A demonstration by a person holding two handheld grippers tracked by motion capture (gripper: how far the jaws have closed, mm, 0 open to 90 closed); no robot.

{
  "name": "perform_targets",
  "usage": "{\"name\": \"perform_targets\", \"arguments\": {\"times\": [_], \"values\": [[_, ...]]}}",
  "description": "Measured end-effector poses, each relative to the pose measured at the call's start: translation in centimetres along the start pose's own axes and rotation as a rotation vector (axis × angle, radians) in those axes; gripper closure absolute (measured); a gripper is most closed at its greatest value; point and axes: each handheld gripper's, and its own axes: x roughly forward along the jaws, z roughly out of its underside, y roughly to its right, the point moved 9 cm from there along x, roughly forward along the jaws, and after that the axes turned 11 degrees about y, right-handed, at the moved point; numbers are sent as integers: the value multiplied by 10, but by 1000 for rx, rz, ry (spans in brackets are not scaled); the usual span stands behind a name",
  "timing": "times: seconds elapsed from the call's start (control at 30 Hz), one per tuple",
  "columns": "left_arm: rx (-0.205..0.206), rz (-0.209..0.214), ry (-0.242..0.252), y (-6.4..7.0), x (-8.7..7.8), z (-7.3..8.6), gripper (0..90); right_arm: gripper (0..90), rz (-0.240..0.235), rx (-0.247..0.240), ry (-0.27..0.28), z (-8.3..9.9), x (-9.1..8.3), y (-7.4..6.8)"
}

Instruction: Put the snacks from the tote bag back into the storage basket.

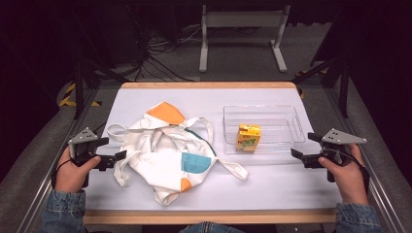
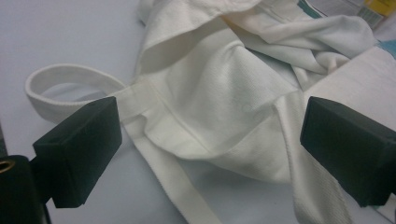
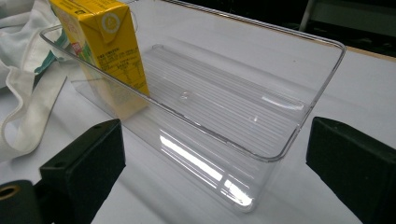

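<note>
Cream canvas tote bag sprawls at centre frame, your left gripper spread wide beside its strap, right gripper equally spread near the clear tray; a snagged loop risks dragging everything.

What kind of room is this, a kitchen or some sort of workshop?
Probably a lab or recording studio, not a kitchen. A white-topped table stands among dark curtains, loose cables trail over the carpeted floor, and a person holds a left gripper and a right gripper over it.
</note>
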Motion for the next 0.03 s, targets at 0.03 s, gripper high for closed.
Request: {"name": "perform_targets", "arguments": {"times": [0.03], "values": [[-11,-7,7,-1,0,1,60,51,2,-1,1,0,0,0]]}}
